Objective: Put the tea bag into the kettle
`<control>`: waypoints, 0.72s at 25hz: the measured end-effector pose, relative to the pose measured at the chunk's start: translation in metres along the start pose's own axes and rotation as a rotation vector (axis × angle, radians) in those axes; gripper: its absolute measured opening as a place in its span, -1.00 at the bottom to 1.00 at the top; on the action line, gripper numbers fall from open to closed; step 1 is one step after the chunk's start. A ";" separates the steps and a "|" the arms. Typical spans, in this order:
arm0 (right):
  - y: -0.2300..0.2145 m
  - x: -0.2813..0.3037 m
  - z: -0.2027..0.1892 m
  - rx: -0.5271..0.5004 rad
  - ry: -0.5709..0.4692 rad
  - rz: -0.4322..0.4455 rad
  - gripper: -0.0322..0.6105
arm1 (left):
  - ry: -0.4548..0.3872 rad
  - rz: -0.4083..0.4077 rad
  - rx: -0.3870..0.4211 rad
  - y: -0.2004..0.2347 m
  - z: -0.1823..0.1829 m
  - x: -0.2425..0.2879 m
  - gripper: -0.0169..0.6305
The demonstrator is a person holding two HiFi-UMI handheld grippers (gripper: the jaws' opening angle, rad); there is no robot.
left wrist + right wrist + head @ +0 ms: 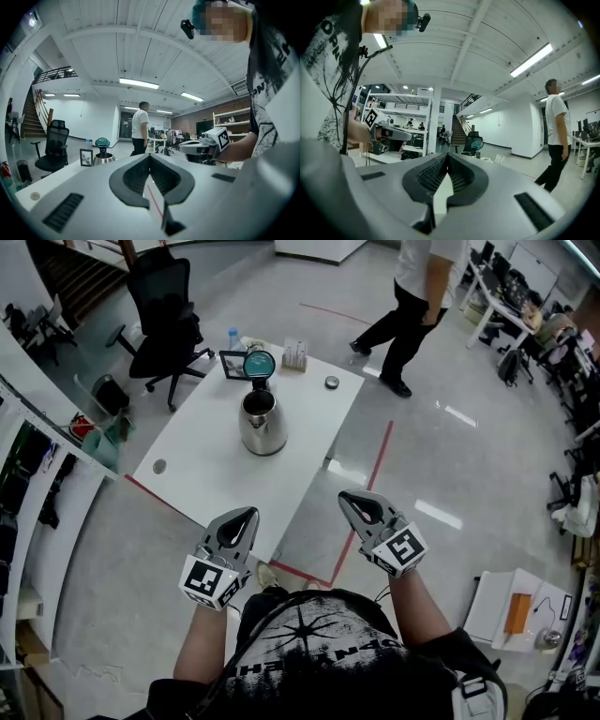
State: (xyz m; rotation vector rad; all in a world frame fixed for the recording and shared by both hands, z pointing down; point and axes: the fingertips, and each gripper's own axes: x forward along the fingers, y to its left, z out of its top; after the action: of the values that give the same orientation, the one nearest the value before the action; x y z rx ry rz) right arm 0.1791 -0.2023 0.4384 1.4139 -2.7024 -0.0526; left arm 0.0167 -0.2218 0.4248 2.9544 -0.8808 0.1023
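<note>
Left gripper (247,515) and right gripper (346,495) are sitting side by side at lower centre of the head view. Both are pointing toward the top of the frame, near the closest corner of the white table (206,474) but not over it. In the left gripper view the 2 jaws are meeting at their tips with nothing between them. The right gripper view is showing the same: jaws pressed together, empty. The steel kettle (262,423) is standing upright near the middle of the table, above and slightly left of the grippers, with its teal lid (259,362) tipped up on the far side. Along the table's far edge, 1 small picture frame (232,364) is standing just left of the lid. A bottle (233,337) is standing behind the frame, and a small holder (294,354) sits to the lid's right, its contents too small to identify. A small round object (332,382) is lying near the right corner. A black office chair (164,306) is standing at upper left. A person (417,296) is mid-stride on the grey floor at upper right.
</note>
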 end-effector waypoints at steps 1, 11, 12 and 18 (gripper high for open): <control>0.002 -0.006 -0.002 0.000 0.006 0.002 -0.87 | 0.003 0.001 -0.001 -0.006 -0.002 -0.001 -0.92; 0.015 -0.035 -0.022 -0.004 0.024 0.037 -0.87 | 0.017 0.025 -0.002 -0.042 -0.012 -0.014 -0.92; 0.015 -0.036 -0.024 -0.011 0.028 0.035 -0.87 | 0.017 0.026 -0.001 -0.044 -0.013 -0.015 -0.92; 0.013 -0.043 -0.028 -0.017 0.033 0.037 -0.87 | 0.013 0.035 0.004 -0.051 -0.012 -0.014 -0.92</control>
State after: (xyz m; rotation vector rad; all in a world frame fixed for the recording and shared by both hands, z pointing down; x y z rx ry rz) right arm 0.1954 -0.1590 0.4643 1.3479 -2.6935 -0.0494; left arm 0.0325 -0.1708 0.4340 2.9386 -0.9320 0.1253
